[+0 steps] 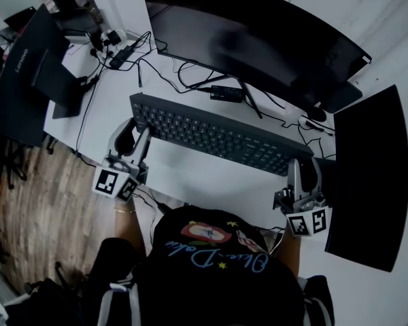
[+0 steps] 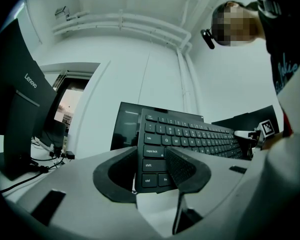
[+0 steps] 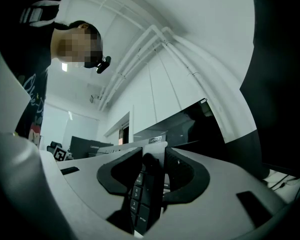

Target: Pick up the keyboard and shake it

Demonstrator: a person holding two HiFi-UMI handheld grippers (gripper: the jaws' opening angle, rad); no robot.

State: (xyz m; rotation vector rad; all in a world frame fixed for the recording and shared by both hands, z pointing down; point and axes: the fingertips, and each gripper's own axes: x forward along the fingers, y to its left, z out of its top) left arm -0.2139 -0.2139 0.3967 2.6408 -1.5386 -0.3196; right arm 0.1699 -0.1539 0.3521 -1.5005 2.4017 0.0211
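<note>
Holding keyboard (image 1: 217,136) between both grippers, we had left gripper (image 1: 133,131) pinching its ctrl-key end, right gripper (image 1: 303,167) pinching opposite end. We judged pickup step in hand; next move called for steady pinch, both ends shaken together above bench (image 1: 190,174).

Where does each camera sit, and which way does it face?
Head view: on the person's head, looking steeply down at keyboard, left gripper, right gripper; their torso shows.
Left gripper view: on that gripper, looking along the keyboard from its left end; torso at right.
Right gripper view: on that gripper, looking from the keyboard's right end; torso at left.
Shared: all three see the keyboard.
</note>
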